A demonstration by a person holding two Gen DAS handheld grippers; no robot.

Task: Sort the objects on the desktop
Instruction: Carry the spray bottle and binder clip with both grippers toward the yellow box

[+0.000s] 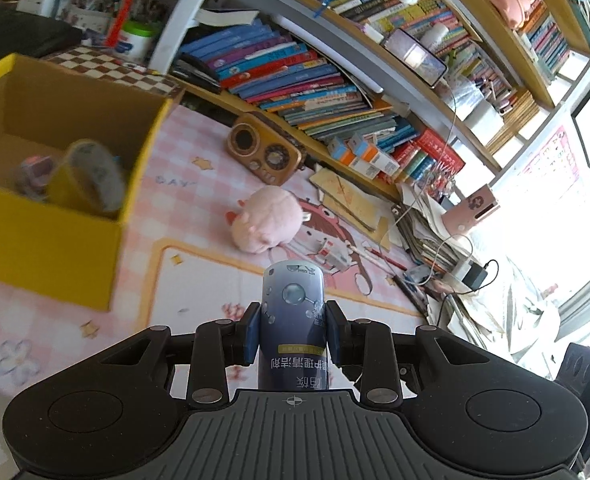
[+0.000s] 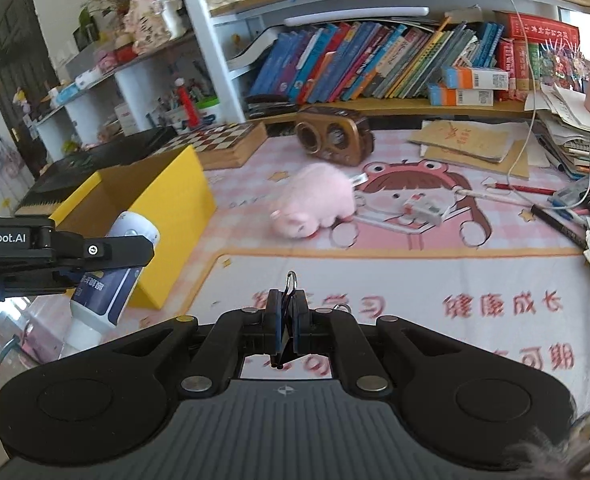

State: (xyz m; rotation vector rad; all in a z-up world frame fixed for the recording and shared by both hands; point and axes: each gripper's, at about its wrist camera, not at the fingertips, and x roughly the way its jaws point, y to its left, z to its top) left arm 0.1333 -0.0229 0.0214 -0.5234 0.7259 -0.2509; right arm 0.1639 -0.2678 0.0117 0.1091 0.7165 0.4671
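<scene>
Cluttered study corner: bookshelves at the back, a table (image 2: 375,280) under a pink cartoon mat, and a yellow box (image 1: 55,248) open-topped at the left end of it with a couple of things already inside (a yellow roll, something pinkish, too blurred to name).

I read the step as carrying both loads to that box. I'd get each one fully over the opening before letting go and clear the near wall, since the bottle hangs low beside it in the right wrist view. I'd drop one at a time so the two tools don't crowd each other at the rim.

Left tool (image 1: 293,336): clenched on a blue spray bottle (image 1: 294,320), pads on both sides of its body, cap pointing forward. It's off the table, near the box's front corner.

Right tool (image 2: 286,326): clamped tight on a small binder clip (image 2: 289,320), wire loop sticking up past the tips. Held above the mat, right of the box, not over it yet.

Still to sort, as I see it: pink plush pig (image 2: 315,204) mid-table and a small stapler (image 2: 421,206) just beside it, plus loose pens (image 2: 523,189) to the right.
</scene>
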